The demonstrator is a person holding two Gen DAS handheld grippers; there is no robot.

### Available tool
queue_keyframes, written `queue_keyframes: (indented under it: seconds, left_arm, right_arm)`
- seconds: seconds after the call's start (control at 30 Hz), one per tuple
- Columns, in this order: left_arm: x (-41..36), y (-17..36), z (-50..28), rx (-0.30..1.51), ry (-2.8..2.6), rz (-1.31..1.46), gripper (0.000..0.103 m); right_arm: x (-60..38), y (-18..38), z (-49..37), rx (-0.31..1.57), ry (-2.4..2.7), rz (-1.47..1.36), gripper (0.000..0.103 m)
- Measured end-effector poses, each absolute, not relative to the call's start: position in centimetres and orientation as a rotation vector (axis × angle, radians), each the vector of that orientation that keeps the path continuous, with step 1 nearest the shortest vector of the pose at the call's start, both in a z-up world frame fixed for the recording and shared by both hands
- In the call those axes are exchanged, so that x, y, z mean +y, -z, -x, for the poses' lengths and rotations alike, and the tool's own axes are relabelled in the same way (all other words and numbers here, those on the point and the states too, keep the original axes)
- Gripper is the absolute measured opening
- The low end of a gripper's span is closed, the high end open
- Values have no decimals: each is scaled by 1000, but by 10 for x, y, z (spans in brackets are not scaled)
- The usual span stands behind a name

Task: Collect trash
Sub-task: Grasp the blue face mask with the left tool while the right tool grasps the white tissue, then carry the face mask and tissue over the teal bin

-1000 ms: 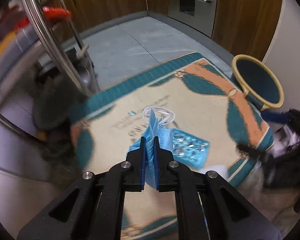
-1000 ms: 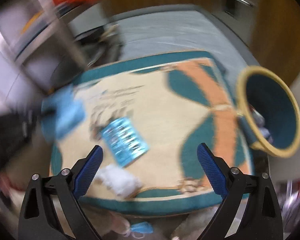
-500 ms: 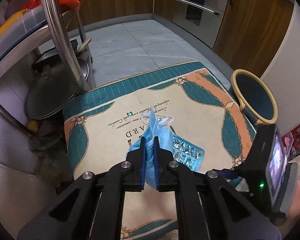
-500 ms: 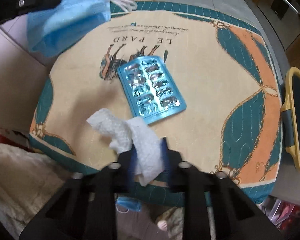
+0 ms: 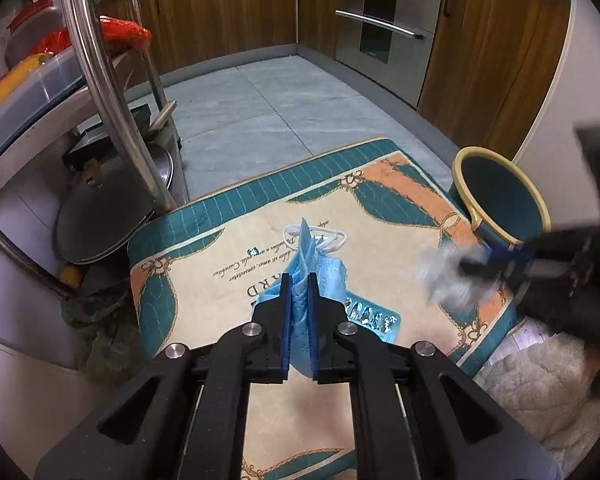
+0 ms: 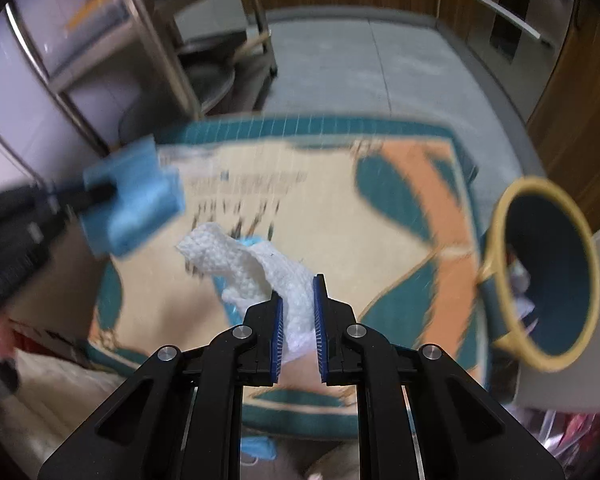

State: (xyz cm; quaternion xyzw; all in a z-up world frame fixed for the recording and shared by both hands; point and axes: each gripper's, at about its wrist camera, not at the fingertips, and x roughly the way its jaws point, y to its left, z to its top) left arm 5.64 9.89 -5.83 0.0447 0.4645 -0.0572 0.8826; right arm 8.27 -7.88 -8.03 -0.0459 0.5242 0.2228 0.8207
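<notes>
blue face mask [image 5: 300, 300] is pinched in my left gripper [image 5: 299, 280]; my right gripper [image 6: 298, 284], jaws just closing, clamps the white paper towel [image 6: 260, 264] above the mat [image 6: 380, 208].

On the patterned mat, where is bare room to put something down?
Bare: the cream centre of the patterned mat left of the blue face mask, toward the teal border. Crowded: the right side, with the silver blister pack and the white paper towel.

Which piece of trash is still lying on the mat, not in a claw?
The shiny blister pack. It lies flat on the mat, while the blue face mask and white paper towel are each pinched in a claw.
</notes>
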Motion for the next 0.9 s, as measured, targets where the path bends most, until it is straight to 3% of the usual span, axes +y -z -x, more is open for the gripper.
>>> queue_keyframes:
  seconds: [0.2,0.4,0.53,0.9]
  left_arm:
    - [89,53,-62,941,143,-99,7]
    - [54,45,-79,915,207,-115,6]
    - [13,40,-94,891,292,-123,7]
    - [-126,68,-132,913,514,-218,7]
  right_arm:
    - [-147,40,-132,1018,-341,100,15]
    - [-214,71,-155,1089,-258,-168,15]
    - [-233,66,-154,1040,-212,-91,15]
    - [-327,98,-163,1117,-47,-159,15]
